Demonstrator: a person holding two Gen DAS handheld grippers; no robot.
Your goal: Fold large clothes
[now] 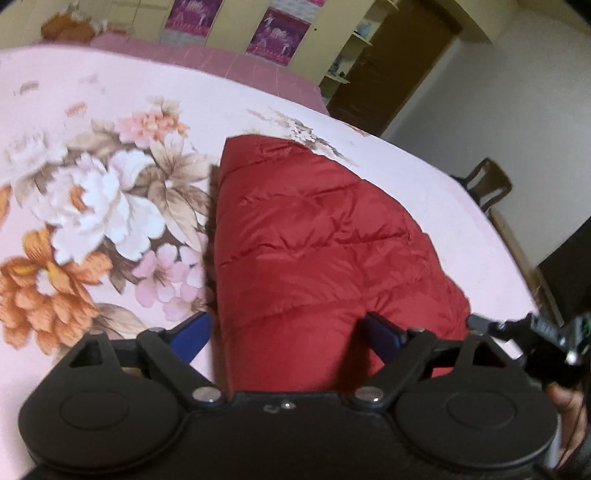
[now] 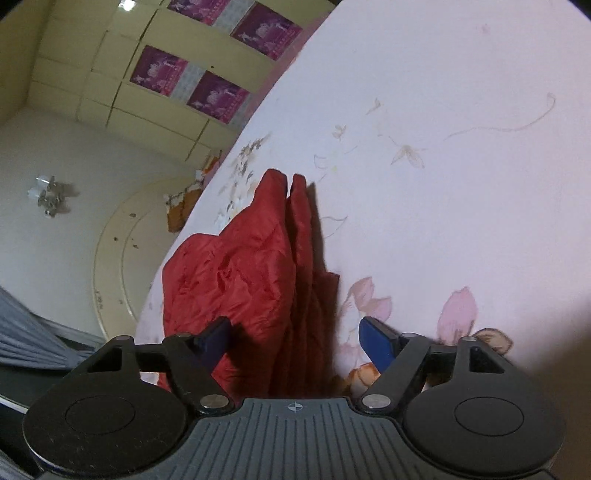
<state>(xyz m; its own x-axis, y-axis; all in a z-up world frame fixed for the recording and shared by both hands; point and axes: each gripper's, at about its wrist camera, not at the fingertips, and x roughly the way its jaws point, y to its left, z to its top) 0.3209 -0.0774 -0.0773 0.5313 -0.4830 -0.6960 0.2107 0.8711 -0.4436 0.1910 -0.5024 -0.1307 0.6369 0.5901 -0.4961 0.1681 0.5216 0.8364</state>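
Observation:
A red quilted jacket [image 1: 317, 236] lies folded on the pink floral bedsheet [image 1: 110, 192]. My left gripper [image 1: 288, 332] is open, its blue-padded fingers spread to either side of the jacket's near end, above it. In the right wrist view the jacket [image 2: 258, 273] shows as stacked layers seen edge-on. My right gripper [image 2: 295, 343] is open, with the jacket's near edge between its fingers; the left finger [image 2: 216, 339] lies over the cloth and the right finger [image 2: 376, 343] over the sheet.
The right gripper's body [image 1: 546, 332] shows at the left wrist view's right edge. A wardrobe with purple posters [image 1: 277, 33] stands beyond the bed. A wooden chair [image 1: 487, 181] and a brown door [image 1: 391, 62] are to the right. The bed's edge [image 1: 517, 251] runs near the jacket.

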